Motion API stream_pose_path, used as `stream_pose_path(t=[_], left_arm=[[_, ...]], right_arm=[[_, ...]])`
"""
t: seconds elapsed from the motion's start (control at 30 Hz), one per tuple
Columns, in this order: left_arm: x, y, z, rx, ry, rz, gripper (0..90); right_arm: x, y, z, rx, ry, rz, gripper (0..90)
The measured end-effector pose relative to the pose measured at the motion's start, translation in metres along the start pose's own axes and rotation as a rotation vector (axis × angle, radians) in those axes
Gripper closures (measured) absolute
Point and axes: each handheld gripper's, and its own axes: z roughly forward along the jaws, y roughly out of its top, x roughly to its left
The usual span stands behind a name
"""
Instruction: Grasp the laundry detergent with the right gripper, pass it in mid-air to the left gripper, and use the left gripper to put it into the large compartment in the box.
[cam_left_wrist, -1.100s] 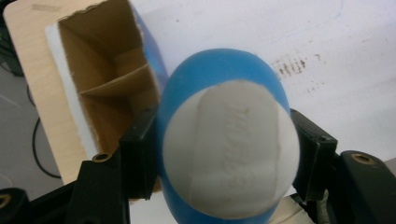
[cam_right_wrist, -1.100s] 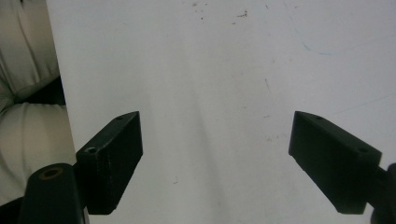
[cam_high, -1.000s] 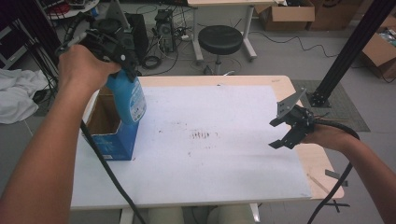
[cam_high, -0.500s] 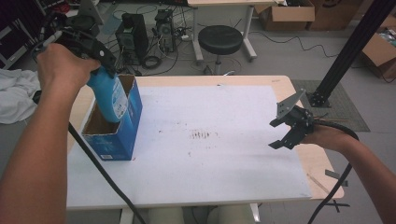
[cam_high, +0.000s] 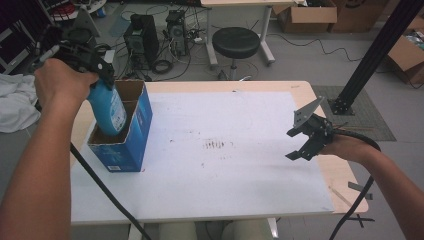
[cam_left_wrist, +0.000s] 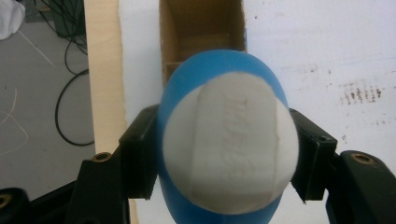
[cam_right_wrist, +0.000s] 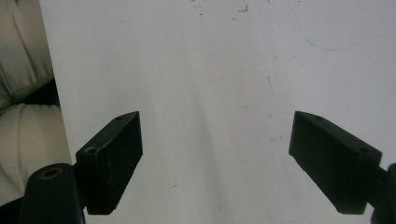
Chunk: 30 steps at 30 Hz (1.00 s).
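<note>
Two grippers: we work the left gripper (cam_high: 97, 67), clamped on the blue bottle (cam_high: 111, 111) to lower it upright into the open box (cam_high: 131, 141) by the table's (cam_high: 240, 190) left edge.
Right gripper (cam_high: 306, 137): jaws apart, idle near the right edge.

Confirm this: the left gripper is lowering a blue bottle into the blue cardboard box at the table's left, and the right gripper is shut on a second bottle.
One point is wrong. The right gripper holds nothing: the right gripper view shows its fingers spread wide over bare white table. The rest fits: the left gripper grips the blue bottle, partly inside the blue cardboard box.
</note>
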Motion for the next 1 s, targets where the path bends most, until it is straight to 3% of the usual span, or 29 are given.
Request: stream_pose_path(t=[0.4,0.7,1.0], left_arm=[[0.007,-0.009,0.048,0.016,-0.012,0.005,38.3],[0.004,-0.018,0.090,0.039,-0.005,0.051,38.3],[0.002,-0.025,0.117,0.043,-0.005,0.064,38.3]], right_arm=[[0.000,-0.003,0.004,0.004,-0.003,0.015,16.9],[-0.001,-0.007,0.010,0.018,0.002,0.031,16.9],[-0.002,-0.010,0.013,0.019,0.003,0.041,16.9]])
